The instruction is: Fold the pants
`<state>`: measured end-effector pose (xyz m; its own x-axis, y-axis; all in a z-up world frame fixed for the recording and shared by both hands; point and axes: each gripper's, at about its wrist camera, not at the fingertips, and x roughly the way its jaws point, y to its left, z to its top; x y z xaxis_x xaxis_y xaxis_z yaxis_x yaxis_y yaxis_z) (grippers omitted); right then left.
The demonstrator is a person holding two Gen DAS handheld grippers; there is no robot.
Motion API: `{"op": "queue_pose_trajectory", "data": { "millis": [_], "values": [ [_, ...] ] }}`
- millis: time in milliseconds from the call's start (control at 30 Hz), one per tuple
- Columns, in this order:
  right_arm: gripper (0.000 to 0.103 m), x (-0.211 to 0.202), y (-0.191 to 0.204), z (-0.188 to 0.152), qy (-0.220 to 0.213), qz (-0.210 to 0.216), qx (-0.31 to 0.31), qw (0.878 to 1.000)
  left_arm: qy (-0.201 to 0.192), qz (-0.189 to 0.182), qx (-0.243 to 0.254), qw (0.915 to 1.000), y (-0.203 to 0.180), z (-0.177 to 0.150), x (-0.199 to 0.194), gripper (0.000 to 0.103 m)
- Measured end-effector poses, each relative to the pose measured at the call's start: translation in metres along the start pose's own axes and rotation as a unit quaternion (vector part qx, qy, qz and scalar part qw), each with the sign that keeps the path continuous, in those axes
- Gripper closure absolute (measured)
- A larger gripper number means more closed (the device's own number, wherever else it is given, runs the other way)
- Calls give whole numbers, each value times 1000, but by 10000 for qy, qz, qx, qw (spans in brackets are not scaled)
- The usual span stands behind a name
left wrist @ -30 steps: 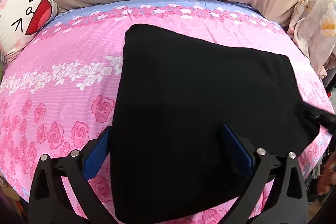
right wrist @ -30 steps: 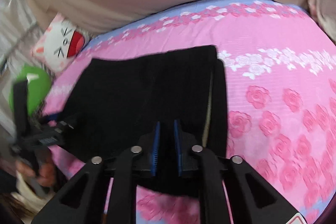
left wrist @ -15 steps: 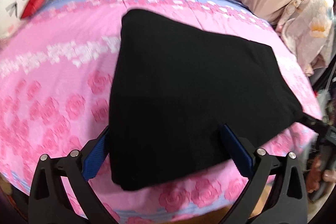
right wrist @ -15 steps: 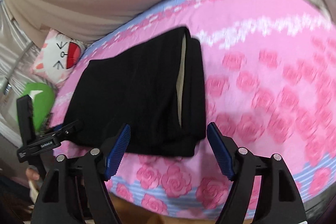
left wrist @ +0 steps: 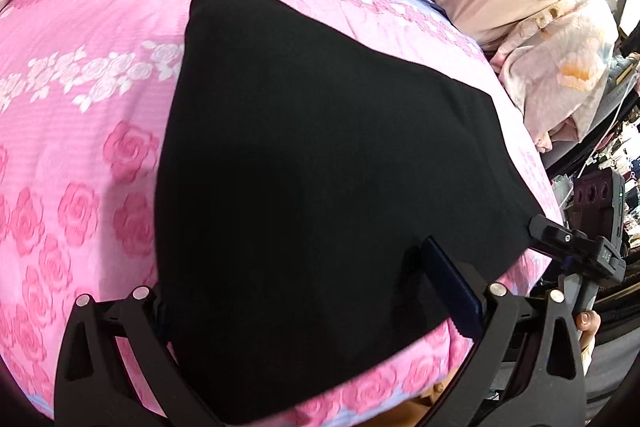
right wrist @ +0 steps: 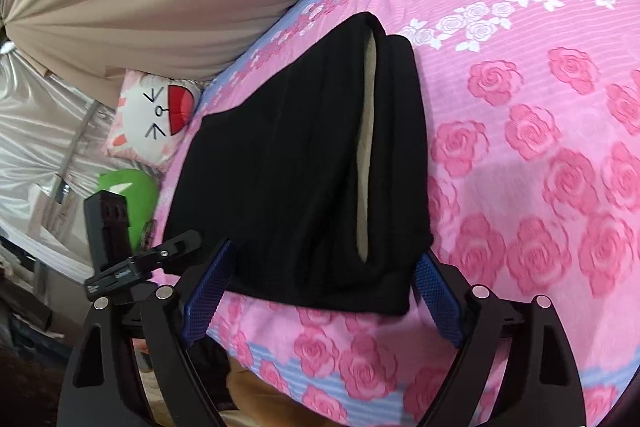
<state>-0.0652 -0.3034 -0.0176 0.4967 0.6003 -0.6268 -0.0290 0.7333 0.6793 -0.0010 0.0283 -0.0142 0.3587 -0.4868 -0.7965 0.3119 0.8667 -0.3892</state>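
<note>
Pants (right wrist: pixel 304 163) lie folded near the bed (right wrist: pixel 520 155) edge, tan lining showing at one layer. Both claws, left (left wrist: pixel 316 295) and right (right wrist: pixel 320 287), gape empty just short of them. A careless nudge could slide the bundle off or unfold it.

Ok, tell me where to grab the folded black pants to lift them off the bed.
Grip the pants at the near corners of the edge by the bed's front, coming in low from that side. There the stacked layers end together and overhang nothing, so one pinch catches all.

Folded pants (left wrist: pixel 320 187) lie on the bedspread (left wrist: pixel 80 147), cushion (right wrist: pixel 154 117) behind.
</note>
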Motion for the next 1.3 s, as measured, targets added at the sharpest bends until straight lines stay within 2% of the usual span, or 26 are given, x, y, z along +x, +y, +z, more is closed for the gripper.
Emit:
{"op": "queue_pose_trajectory", "data": {
  "millis": [200,267,300,400,467,500,567,633,733,800,833,867,900,967,1000,1067,1133,1300],
  "values": [
    [18,-18,-12,1,92,197,205,9996,117,-169,-1,9998,7,2,-2,5],
    [17,-28,-11,1,-36,-392,62,9992,118,-210,5,9997,10,0,-4,5],
    [17,-33,-11,1,-92,-469,-9,9989,123,-191,9,9997,9,1,-4,5],
    [17,-47,-21,7,-302,-198,138,9993,109,-99,59,9999,6,1,-1,5],
    [17,-36,-27,16,-151,-388,112,9991,68,-3,90,9999,3,1,1,5],
    [17,-27,-29,18,-44,-345,112,9993,62,15,92,9999,3,2,1,5],
    [17,-14,-25,21,37,-127,-28,9999,69,3,64,10000,5,3,1,5],
    [16,1,-14,20,250,287,-122,9992,84,-56,12,9999,7,5,1,5],
    [15,21,9,18,302,-28,-597,9978,86,-95,-18,9999,9,8,2,5],
    [15,27,15,19,271,-18,-616,9977,67,-68,-5,10000,8,11,4,5],
    [20,28,14,21,198,22,-581,9981,42,-24,13,10000,7,13,6,5],
    [34,28,12,22,160,79,-523,9985,19,9,16,10000,6,15,8,5],
    [44,28,8,23,127,83,-476,9988,-8,37,25,10000,5,17,9,5],
    [55,27,0,21,60,164,-325,9993,-95,100,-12,9999,4,21,13,6],
    [57,25,1,21,5,146,-308,9994,-127,150,-49,9998,4,22,13,9],
    [62,19,11,19,-94,30,-401,9991,-211,333,-71,9992,4,24,6,43],
    [64,12,24,19,-161,14,-480,9987,-315,243,-159,9991,10,26,-11,63],
    [64,-21,61,-2,-225,25,-843,9962,-120,-213,-137,9996,17,10,-40,65]
  ]
}}
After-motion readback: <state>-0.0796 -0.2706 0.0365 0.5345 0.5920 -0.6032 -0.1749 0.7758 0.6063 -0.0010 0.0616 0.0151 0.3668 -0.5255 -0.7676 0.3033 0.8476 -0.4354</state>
